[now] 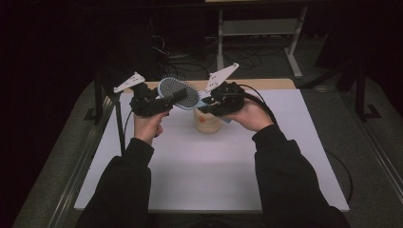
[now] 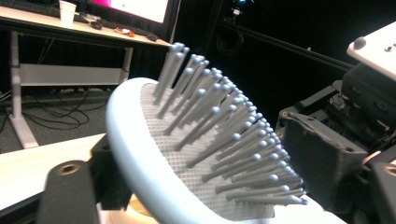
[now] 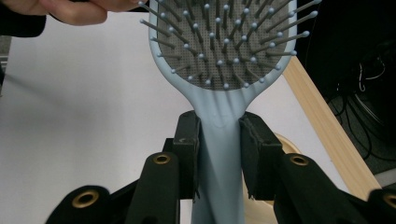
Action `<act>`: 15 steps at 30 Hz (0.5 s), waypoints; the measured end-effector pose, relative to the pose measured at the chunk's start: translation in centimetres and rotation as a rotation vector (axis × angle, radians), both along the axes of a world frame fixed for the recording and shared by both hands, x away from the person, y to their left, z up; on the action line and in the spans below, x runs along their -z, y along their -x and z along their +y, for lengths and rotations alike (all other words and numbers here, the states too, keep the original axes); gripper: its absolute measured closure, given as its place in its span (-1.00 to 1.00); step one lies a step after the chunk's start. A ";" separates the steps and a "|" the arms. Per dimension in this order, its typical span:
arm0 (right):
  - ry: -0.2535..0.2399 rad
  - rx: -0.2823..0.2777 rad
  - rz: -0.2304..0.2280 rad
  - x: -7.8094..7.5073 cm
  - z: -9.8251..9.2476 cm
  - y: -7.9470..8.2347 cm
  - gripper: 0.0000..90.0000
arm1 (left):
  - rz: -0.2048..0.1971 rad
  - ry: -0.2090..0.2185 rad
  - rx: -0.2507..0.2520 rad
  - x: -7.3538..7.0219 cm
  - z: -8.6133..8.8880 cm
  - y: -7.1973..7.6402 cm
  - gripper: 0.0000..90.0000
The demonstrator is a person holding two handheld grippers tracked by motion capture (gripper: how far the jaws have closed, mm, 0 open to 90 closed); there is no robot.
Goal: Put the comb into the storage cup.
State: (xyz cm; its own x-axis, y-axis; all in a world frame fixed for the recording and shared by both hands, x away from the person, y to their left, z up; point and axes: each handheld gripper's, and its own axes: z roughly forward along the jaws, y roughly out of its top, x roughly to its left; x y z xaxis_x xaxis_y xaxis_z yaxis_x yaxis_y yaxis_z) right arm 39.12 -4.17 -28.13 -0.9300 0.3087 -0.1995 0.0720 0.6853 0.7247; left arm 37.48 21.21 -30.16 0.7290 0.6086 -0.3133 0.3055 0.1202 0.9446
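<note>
Dark sleeves come in from the bottom of the high view, each hand holding a gripper above the white tabletop [image 1: 199, 175]. Between them hangs a pale blue hairbrush [image 1: 179, 91], lifted clear of the surface near the far edge.

The right gripper [image 3: 219, 144] is clamped on the brush handle: in the right gripper view both black pads press against the narrow neck just below the paddle, with the grey cushion and its ball-tipped bristles fanning out above. In the high view the right gripper [image 1: 209, 105] sits just above a small tan cup [image 1: 208, 124] that stands on the tabletop.

The left gripper [image 1: 177, 96] meets the brush head from the other side. In the left gripper view one black jaw lies against the back rim of the paddle at lower left, with the bristles slanting up and to the right; the other jaw is hidden, so I cannot tell whether the pads are pressing on the head.

A strip of light wood [image 1: 266, 83] runs along the far edge of the tabletop.
</note>
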 end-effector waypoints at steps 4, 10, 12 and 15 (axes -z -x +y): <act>-0.007 0.015 0.005 0.2 0.1 -0.1 0.52 | -0.029 -0.015 -0.002 -0.3 -0.4 0.1 -0.33; -0.021 0.024 0.015 1.0 0.4 -0.3 0.52 | -0.055 -0.019 0.034 -0.9 -1.3 0.2 -0.03; -0.028 0.029 0.022 1.3 0.5 -0.5 0.52 | -0.055 -0.044 0.046 -1.2 -1.6 0.2 0.04; -0.028 0.027 0.033 1.6 0.7 -0.5 0.52 | -0.064 -0.059 0.056 -1.3 -1.8 0.2 0.13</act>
